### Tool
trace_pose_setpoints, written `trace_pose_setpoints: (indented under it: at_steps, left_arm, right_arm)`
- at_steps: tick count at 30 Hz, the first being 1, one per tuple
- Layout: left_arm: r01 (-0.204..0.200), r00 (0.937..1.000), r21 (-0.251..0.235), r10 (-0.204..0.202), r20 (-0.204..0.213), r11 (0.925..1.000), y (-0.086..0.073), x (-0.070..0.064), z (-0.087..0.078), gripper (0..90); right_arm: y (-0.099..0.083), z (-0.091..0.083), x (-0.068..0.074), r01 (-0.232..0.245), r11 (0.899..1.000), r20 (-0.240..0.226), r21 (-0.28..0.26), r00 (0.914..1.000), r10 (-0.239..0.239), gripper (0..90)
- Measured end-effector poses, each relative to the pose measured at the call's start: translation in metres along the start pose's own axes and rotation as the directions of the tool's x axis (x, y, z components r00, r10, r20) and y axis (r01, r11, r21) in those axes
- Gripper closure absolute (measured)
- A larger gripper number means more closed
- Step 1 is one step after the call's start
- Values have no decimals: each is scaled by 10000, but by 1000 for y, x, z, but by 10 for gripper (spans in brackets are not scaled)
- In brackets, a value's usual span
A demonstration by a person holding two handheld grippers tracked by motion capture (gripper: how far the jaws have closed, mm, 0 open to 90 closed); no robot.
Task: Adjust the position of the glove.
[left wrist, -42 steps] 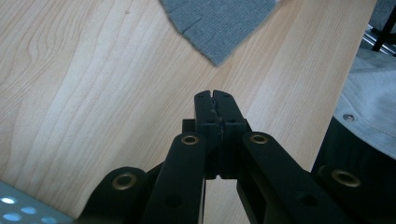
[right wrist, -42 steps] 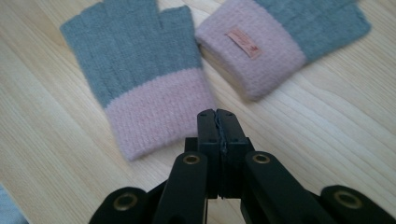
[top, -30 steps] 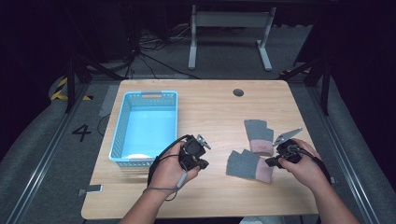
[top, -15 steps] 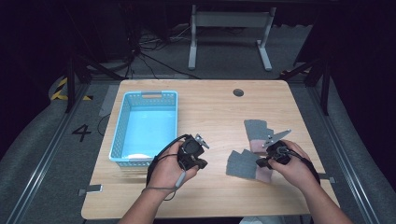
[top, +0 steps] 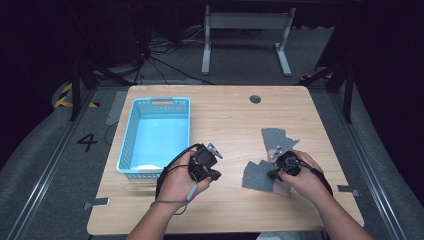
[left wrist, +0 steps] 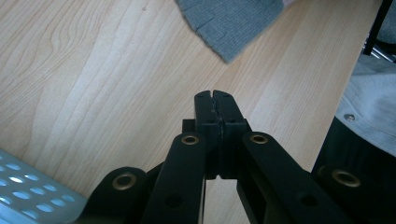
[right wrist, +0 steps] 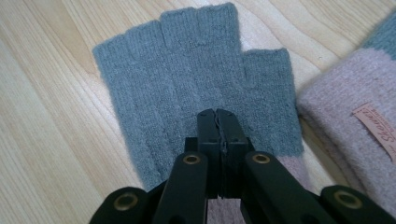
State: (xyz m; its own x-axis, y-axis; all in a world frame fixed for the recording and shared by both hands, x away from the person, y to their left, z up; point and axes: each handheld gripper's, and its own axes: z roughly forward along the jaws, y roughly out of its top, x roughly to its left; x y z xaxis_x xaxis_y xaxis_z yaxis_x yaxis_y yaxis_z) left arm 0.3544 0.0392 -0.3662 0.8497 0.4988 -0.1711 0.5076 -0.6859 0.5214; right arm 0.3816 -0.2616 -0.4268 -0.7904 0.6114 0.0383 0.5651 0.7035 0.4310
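Right gripper view shows the right claw [right wrist: 217,114] pressed together over a grey fingerless glove [right wrist: 196,79] lying flat on the counter [right wrist: 42,140]; soft, light knit, best pinched at the cuff.

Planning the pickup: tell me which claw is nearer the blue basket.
Left. The left claw sits just beside the blue basket; the right claw is across the table, over the grey glove.

The counter [top: 230,120] was brightly lit from above, while the floor around it lay very dark. The high view looked soft and a bit grainy. In both gripper views the black jaws up close were blurry. The grey glove [right wrist: 196,88] looked sharp, with soft, faint shadows and no glare.
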Motion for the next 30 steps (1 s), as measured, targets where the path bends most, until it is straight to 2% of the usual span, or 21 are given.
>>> trace_pose_setpoints:
  at_steps: [7, 15, 19, 22, 23, 26, 29, 30]
  left_arm:
    - [9, 10000, -29, -9, -17, 10000, 0, 0, 0, 900]
    - [-14, 10000, -10, 14, -14, 10000, 0, 0, 0, 900]
    - [7, 10000, 9, -7, -35, 10000, 0, -1, 0, 900]
    - [13, 10000, 14, -13, -25, 10000, 0, -1, 0, 900]
    - [13, 10000, 26, -13, -2, 10000, 0, -1, 0, 900]
    - [8, 10000, 28, -8, -3, 10000, 0, -1, 0, 900]
    - [-20, 10000, 46, 20, 3, 10000, 0, 0, 0, 900]
    - [-28, 10000, 35, 28, 7, 10000, 0, 0, 0, 900]
  right_arm:
    - [1, 4, 1, 97, 9999, 15, 82, 10000, -97, 899]
    - [10, 10, 13, 828, 9966, -235, 18, 9963, -827, 899]
    - [17, 15, 24, 1409, 9900, -455, -37, 9890, -1410, 898]
    - [19, 16, 28, 1601, 9871, -572, -59, 9854, -1602, 898]
    - [22, 18, 32, 1817, 9833, -701, -92, 9808, -1819, 898]
    - [24, 20, 36, 2009, 9795, -788, -112, 9764, -2011, 898]
    - [27, 22, 42, 2312, 9727, -1094, -185, 9666, -2318, 897]
    - [29, 24, 45, 2482, 9685, -1291, -220, 9599, -2489, 897]
